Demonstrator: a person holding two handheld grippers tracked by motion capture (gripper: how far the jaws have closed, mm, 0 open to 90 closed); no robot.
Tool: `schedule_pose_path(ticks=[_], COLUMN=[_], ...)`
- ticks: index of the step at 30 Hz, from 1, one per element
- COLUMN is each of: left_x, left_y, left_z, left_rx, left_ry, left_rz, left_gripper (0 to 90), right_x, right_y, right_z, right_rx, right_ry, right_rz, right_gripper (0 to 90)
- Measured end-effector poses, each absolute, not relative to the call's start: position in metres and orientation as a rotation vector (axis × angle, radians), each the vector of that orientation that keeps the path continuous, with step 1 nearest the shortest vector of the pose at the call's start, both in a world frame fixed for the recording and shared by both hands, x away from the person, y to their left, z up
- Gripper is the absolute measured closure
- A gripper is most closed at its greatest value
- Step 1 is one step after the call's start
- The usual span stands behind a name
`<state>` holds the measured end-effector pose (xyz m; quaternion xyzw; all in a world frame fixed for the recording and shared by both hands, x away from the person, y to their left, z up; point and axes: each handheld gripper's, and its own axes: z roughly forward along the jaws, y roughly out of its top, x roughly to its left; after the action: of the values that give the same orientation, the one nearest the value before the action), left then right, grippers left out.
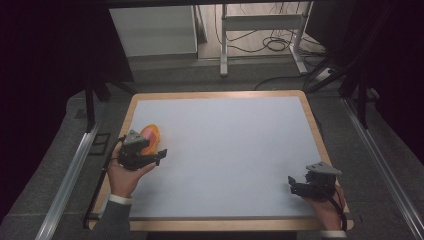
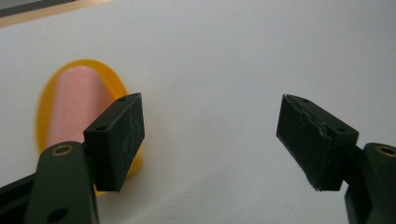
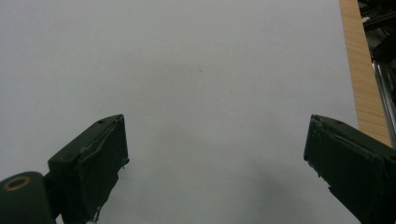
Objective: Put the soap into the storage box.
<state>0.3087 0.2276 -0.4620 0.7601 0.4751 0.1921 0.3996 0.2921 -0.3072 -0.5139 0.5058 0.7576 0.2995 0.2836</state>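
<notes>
Here, the high view shows a table (image 1: 310,115) with a light wooden rim and a white surface (image 1: 230,150) covering nearly all of its top. A person's two hands enter from the near edge, each holding a two-jaw gripper.

The left gripper (image 1: 150,156) sits near the left edge of the white surface, held in the left hand (image 1: 125,177), whose grey sleeve and white cuff show below it. Just beyond it lies an orange object (image 1: 151,136), oval in outline, with a paler pink centre. In the left gripper view the left gripper (image 2: 210,135) has its jaws spread wide apart with nothing between them. The orange object (image 2: 79,107) lies flat on the white surface (image 2: 224,56), beside and partly behind the jaw at the left of that view. Whether that jaw touches the object cannot be told. Its pink centre carries a faint grid pattern, and the orange rim surrounds it.

The right gripper (image 1: 298,184) rests near the near right corner of the table, held in the right hand (image 1: 327,207), well apart from the orange object. In the right gripper view the right gripper (image 3: 215,163) is likewise released, its jaws wide apart over bare white surface (image 3: 196,70). The wooden rim (image 3: 364,84) of the table runs along the right side of that view.

Beyond the table, the floor (image 1: 260,55) carries loose cables and the legs of a metal frame (image 1: 223,45).
</notes>
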Motion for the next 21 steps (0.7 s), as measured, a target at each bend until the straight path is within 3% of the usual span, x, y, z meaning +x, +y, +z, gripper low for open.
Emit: schedule_pose_path(ticks=[21], left_x=[0.278], left_y=[0.218], left_z=[-0.506], left_rx=[1.94], left_ry=[1.162], left_rz=[0.369], left_gripper=[23.5], right_x=[0.292], right_y=[-0.307], right_z=[-0.514], right_rx=[1.358], right_ry=[2.027], right_rz=[0.797], right_gripper=[6.0])
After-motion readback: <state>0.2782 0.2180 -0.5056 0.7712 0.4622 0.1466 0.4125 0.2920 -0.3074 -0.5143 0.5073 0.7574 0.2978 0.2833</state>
